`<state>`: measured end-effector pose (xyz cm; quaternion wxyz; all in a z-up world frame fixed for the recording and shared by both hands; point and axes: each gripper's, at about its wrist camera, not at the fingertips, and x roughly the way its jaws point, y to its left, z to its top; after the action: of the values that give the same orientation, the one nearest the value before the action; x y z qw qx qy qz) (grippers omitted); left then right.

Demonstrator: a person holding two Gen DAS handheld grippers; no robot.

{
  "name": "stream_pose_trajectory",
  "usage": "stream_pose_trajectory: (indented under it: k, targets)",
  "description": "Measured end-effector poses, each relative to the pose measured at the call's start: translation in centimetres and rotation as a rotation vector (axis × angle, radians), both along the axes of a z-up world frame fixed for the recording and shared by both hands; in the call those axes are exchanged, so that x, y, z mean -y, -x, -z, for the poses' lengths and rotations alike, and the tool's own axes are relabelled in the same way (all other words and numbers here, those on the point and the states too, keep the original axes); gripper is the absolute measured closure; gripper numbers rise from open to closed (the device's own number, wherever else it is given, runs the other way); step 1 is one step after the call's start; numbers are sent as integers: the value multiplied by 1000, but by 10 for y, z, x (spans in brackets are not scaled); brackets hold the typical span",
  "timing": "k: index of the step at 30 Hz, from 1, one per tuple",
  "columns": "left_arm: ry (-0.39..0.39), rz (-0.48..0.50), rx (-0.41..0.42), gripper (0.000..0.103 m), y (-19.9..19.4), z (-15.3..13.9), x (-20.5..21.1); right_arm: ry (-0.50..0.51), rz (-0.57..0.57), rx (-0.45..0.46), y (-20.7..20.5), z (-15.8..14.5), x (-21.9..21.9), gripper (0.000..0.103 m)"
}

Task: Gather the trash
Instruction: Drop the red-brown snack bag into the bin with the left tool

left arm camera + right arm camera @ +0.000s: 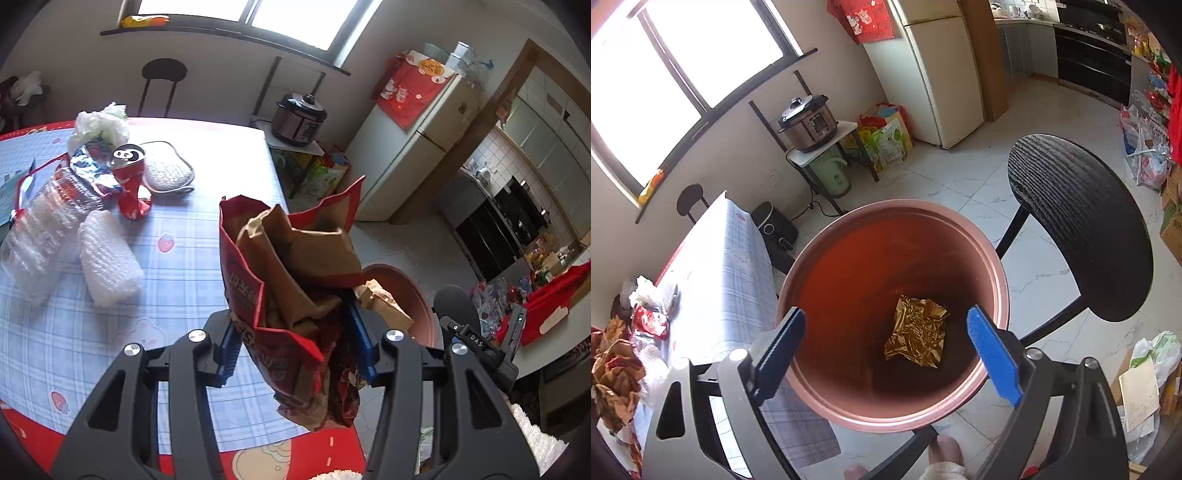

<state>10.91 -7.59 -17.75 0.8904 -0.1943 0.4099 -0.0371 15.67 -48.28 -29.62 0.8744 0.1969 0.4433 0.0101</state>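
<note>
Grippers first: my left gripper (pixel 295 350) clamps a red snack bag (pixel 291 295) stuffed with brown paper, carried toward the bin (pixel 894 421); my right gripper (pixel 886 350) gapes empty above it, gold wrapper (pixel 918 332) lying inside. Farther, crushed bottle (pixel 44 229) and can (pixel 131 181) wait on the table (pixel 192 221).

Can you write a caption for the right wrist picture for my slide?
Open right hand-held gripper above a round reddish-brown plastic bin with a crumpled gold foil wrapper inside.

A wrapper (pixel 918 334) lies in the bin (pixel 849 417) beside the table (pixel 731 280).
</note>
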Motion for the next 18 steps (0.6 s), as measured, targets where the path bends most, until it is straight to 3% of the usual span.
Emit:
stream_pose_trajectory:
  k: [10,18]
  targets:
    - [-12,264,23,50,-57,10,98,162,7,111,58,-66,-8,5]
    - [-47,404,-50,50,-112,55,188,152,65,72,81,-73,16,5]
